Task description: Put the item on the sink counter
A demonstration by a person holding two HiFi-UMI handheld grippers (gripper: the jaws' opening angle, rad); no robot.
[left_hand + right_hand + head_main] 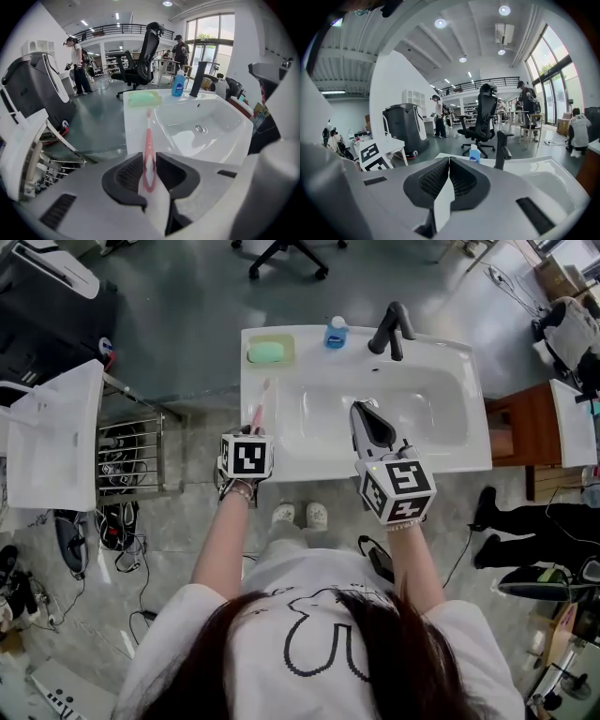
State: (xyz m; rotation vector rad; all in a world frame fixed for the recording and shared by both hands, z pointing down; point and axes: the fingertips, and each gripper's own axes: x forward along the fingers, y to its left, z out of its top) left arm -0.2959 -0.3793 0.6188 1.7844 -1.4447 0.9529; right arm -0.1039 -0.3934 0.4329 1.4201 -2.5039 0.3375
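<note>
Head view: my left gripper (252, 434) is pinching a pink toothbrush (260, 409) by the tail of its handle. The brush lies over the white surface (279, 390) on the left side of the basin (375, 413), its head pointing toward the green soap (269, 352). My right gripper (362, 409) hangs over the basin.

Left gripper view: my left gripper (149, 161) has both jaws pressed on the toothbrush (148, 138). I can't tell whether the bristle end touches the surface (136, 119) yet.

Right gripper view: my right gripper (449, 161) is pressed together with nothing in it.

What worries me: the handle is thin and slick, and I hold only its end, so it could swivel in the jaws. The strip beside the basin is narrow. If I let go high or off-centre, I expect the brush to roll into the basin or off the left edge to the floor.

Writing: the blue bottle (336, 332) has a white label, too small to read. The cubes carry only black-and-white square markers.
</note>
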